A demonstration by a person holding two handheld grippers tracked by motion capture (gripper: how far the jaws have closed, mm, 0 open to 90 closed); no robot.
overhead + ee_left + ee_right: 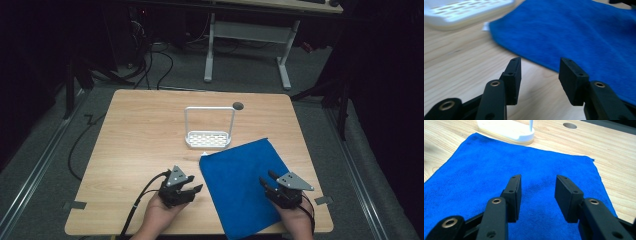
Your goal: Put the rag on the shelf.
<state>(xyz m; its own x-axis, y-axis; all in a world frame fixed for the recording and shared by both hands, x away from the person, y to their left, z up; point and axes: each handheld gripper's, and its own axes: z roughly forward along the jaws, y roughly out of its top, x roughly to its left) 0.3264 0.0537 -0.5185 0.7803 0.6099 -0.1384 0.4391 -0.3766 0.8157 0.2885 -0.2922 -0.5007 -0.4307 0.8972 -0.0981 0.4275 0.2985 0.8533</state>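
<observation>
A fuzzy, napped blue microfibre cloth (245, 187) lies flat on the pale wood-grain bench (135, 135), its far corner just beside a white plastic rack (208, 138) with a slotted oblong base and thin hoop handle. The left gripper (192, 188), matte black, hovers over bare wood beside the cloth's edge, jaws apart and empty. The right gripper (268, 181) sits over the cloth, jaws likewise apart, nothing between them.
</observation>
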